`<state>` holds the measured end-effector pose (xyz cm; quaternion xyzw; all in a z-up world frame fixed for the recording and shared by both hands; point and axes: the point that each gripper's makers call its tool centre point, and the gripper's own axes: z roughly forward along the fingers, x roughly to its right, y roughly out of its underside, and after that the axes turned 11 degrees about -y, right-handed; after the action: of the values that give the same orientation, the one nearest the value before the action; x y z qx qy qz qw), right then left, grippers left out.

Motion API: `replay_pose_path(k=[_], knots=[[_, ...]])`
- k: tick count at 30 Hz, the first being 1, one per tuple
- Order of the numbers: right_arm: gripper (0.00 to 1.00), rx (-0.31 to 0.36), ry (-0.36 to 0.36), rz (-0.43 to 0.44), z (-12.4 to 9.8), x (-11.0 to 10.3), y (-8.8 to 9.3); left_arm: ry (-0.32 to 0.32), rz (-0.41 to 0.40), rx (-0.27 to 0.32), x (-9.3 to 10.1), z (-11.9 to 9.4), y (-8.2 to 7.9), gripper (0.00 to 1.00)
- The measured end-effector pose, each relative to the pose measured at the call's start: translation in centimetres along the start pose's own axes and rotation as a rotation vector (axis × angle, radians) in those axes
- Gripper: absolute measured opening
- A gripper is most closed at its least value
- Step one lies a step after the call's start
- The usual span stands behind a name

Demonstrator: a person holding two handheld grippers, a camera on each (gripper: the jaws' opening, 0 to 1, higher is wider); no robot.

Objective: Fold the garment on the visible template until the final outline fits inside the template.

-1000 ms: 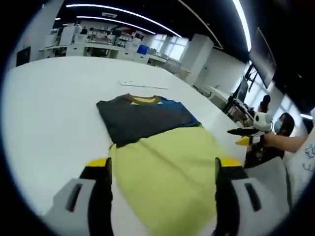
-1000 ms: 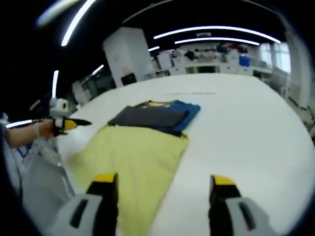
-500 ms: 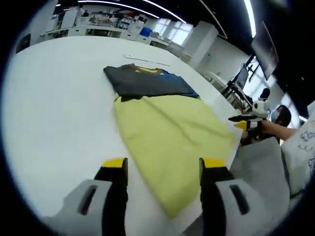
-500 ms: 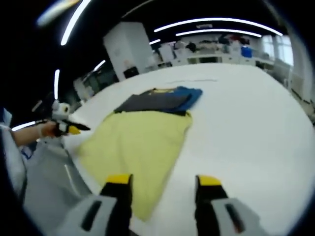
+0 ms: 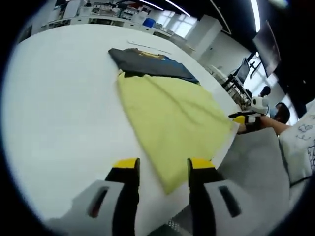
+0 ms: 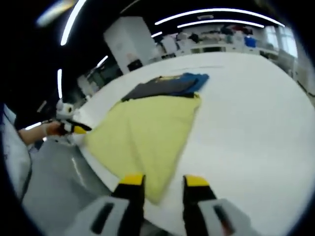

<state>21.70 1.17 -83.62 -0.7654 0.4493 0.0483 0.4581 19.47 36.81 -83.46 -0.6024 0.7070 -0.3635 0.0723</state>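
With the yellow garment (image 5: 167,118) spread flat on the white table (image 5: 64,108), its far edge touching the folded dark shirt (image 5: 147,64), folding looked barely begun, and the left gripper (image 5: 160,169) and right gripper (image 6: 162,184) hovered near its corner, jaws slightly apart, gripping nothing.

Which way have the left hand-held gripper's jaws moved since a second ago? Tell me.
Yes. The left hand-held gripper has narrowed its jaws and dropped back toward the yellow garment's near corner at the white table edge.
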Motion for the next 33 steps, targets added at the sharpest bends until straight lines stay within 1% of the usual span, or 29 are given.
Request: replay_pose_path(k=[2, 4, 7, 8, 10, 13, 14, 15, 17, 18, 19, 20, 23, 26, 27, 31, 33], knots=[[0.23, -0.009, -0.006, -0.002, 0.0, -0.2, 0.1, 0.012, -0.01, -0.007, 0.3, -0.1, 0.4, 0.3], [0.2, -0.022, -0.022, 0.009, 0.1, -0.4, 0.4, 0.01, -0.012, -0.01, 0.2, 0.0, 0.8, 0.26], [0.2, -0.031, -0.031, 0.016, 0.2, -0.5, 0.5, 0.003, 0.026, -0.012, -0.1, 0.0, 1.2, 0.2], [0.19, -0.037, -0.034, 0.024, 0.4, -0.4, 0.7, 0.003, 0.018, -0.017, 0.0, -0.1, 1.2, 0.18], [0.15, -0.044, -0.044, 0.029, 0.6, -0.6, 1.0, 0.013, 0.007, -0.024, 0.1, -0.1, 1.4, 0.13], [0.1, -0.037, -0.048, 0.045, 0.6, -0.6, 1.1, 0.018, 0.009, -0.032, 0.5, 0.1, 1.7, 0.04], [0.08, -0.035, -0.049, 0.052, 0.7, -0.5, 1.2, 0.018, 0.004, -0.029, 0.5, 0.1, 1.7, 0.03], [0.05, -0.033, -0.055, 0.072, 0.7, -0.5, 1.4, 0.025, -0.026, -0.026, 0.6, 0.2, 1.7, 0.02], [0.0, -0.037, -0.056, 0.09, 0.8, -0.4, 1.6, 0.024, -0.043, -0.027, 0.5, 0.2, 1.8, 0.01], [0.0, -0.036, -0.055, 0.107, 0.7, -0.3, 1.7, 0.025, -0.043, -0.028, 0.4, 0.2, 1.9, 0.01], [0.0, -0.019, -0.064, 0.135, 0.7, -0.4, 1.5, 0.023, -0.036, -0.031, 0.4, 0.1, 2.0, 0.01], [0.0, -0.02, -0.068, 0.146, 0.6, -0.3, 1.5, 0.022, -0.026, -0.032, 0.5, 0.0, 2.1, 0.01], [0.0, -0.005, -0.083, 0.154, 0.1, -0.8, 1.1, 0.022, -0.02, -0.028, 0.6, -0.4, 2.0, 0.0], [0.0, 0.018, -0.097, 0.142, -0.3, -1.1, 0.5, 0.029, -0.026, -0.003, 0.9, -0.9, 1.7, 0.0], [0.0, 0.023, -0.102, 0.151, -0.5, -1.3, 0.3, 0.029, -0.028, 0.001, 1.1, -1.1, 1.6, 0.0], [0.0, 0.047, -0.12, 0.205, -1.3, -2.3, 0.1, 0.041, -0.053, 0.012, 1.7, -1.8, 1.6, 0.0], [0.0, 0.044, -0.119, 0.254, -1.5, -2.8, 0.3, 0.048, -0.058, 0.015, 1.9, -2.3, 1.7, 0.0]])
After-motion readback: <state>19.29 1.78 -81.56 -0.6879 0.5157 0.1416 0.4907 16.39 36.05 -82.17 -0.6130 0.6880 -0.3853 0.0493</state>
